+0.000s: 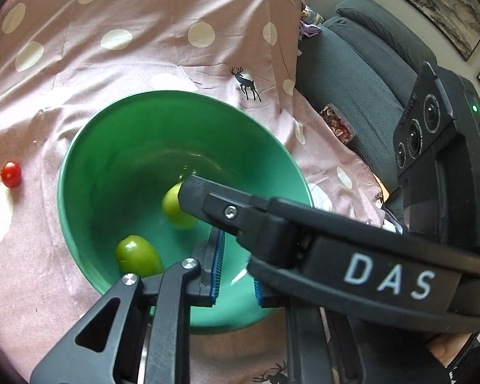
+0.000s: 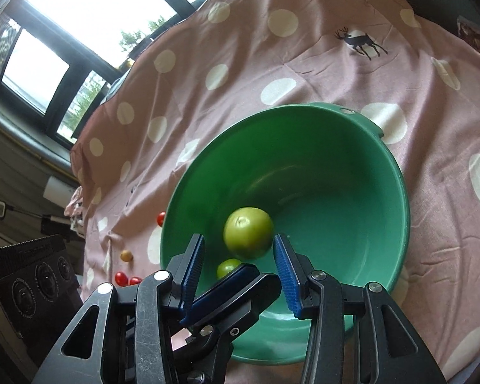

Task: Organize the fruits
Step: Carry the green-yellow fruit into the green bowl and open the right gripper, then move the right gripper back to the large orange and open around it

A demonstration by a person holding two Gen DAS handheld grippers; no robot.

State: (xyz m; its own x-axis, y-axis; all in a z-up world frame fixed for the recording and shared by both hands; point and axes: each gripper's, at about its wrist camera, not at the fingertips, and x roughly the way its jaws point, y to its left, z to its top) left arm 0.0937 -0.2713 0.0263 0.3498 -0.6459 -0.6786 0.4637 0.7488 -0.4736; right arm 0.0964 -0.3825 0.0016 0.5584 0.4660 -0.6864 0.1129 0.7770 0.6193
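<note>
Spread out under it all: a big pink cloth (image 2: 320,73) with white dots

Sitting on the cloth: a deep green bowl (image 2: 384,172), the place to put the fruit

Hanging over the near side of the bowl: the right gripper (image 2: 240,268), spread wide open and holding nothing. Crossing under it: the left gripper (image 1: 236,275), blue pads apart too, only bowl showing between them

Down inside the bowl: a round green fruit (image 2: 248,236), just past the open tips of the right gripper and not touched by them. A bit blurry, so hard to tell if lying on the bottom or on its way down. Close beside it, nearer the wall: a second green fruit (image 1: 137,254), lying flat

So far, by the look of it: two green ones in

Out on the cloth and not yet in: little red tomatoes, one (image 1: 11,174) just beside the bowl and two more (image 2: 120,277) further off, plus a tiny yellow tomato (image 2: 126,255) near those two

Probably about half done, with the small ones left to pick up
</note>
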